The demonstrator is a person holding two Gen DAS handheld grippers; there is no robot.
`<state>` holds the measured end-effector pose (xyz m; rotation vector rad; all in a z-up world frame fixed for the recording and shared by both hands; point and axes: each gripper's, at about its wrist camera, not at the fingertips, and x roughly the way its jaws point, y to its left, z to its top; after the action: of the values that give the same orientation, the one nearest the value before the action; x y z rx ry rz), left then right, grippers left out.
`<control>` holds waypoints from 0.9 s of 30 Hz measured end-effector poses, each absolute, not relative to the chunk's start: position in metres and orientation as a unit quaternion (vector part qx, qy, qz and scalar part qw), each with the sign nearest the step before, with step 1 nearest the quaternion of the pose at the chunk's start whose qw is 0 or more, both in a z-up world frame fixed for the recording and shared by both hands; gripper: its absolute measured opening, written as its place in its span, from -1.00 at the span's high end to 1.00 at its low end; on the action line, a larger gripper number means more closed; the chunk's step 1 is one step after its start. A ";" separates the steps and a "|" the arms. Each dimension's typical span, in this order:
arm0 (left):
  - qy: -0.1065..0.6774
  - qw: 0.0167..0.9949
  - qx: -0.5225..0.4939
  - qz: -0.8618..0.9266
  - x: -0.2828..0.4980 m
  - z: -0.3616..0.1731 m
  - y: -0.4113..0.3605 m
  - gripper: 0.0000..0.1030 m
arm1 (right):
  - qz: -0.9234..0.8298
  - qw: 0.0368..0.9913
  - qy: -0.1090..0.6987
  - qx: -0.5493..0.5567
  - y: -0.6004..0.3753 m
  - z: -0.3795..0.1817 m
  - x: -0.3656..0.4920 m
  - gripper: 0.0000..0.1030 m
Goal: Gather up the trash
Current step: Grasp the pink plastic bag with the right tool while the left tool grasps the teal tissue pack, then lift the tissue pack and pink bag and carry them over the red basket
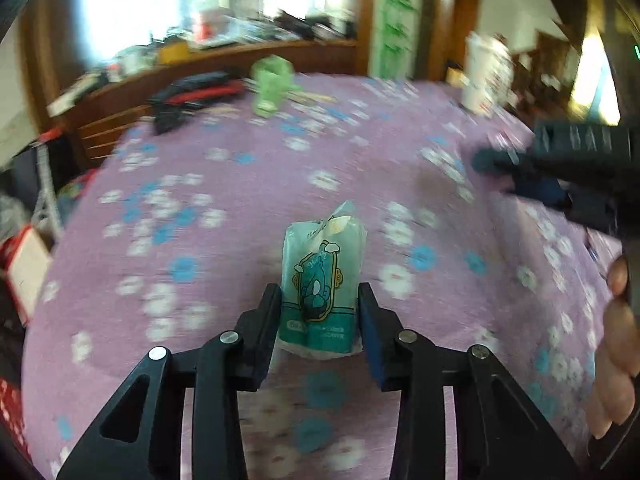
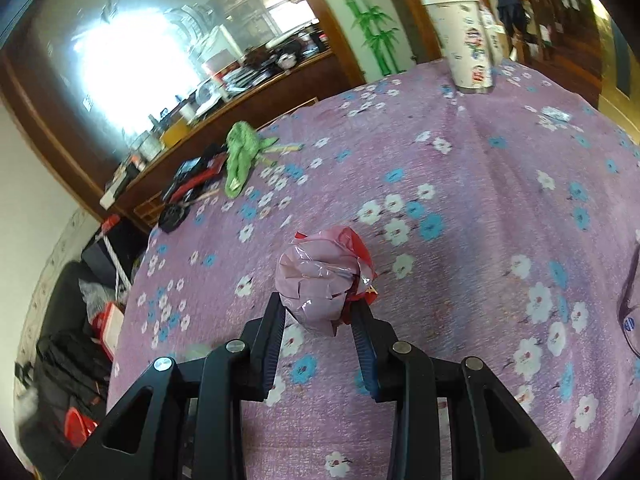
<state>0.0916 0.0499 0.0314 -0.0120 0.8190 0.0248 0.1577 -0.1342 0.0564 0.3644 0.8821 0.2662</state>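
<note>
My left gripper (image 1: 319, 300) is shut on a teal tissue packet (image 1: 322, 280) with a cartoon print, held upright between both fingers above the purple flowered tablecloth (image 1: 240, 184). My right gripper (image 2: 320, 306) is shut on a crumpled pink and red plastic wrapper (image 2: 324, 280), held above the same tablecloth (image 2: 480, 184). The right gripper also shows in the left wrist view (image 1: 520, 176) at the right, blurred.
A white paper cup (image 2: 464, 36) stands at the table's far side, also in the left wrist view (image 1: 484, 76). A green cloth (image 2: 240, 156) and a black and red object (image 2: 192, 184) lie at the far left edge. Cluttered wooden shelf behind. Boxes and bags on the floor at left.
</note>
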 end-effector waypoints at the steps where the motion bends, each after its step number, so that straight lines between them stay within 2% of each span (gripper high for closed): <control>1: 0.388 0.921 -0.006 0.027 0.088 0.034 0.055 0.29 | 0.133 0.880 0.425 0.166 -0.128 0.056 0.157 0.30; 12: 0.355 0.930 -0.029 0.094 0.087 0.036 0.101 0.29 | 0.181 0.880 0.427 0.101 -0.082 0.047 0.143 0.30; 27: 0.331 0.931 -0.027 0.152 0.083 0.043 0.117 0.29 | 0.208 0.887 0.410 0.045 -0.050 0.046 0.125 0.29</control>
<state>0.0835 0.1172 0.0432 -0.0551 0.6771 0.3107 0.1253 -0.0499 0.0457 0.0936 0.8532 0.4316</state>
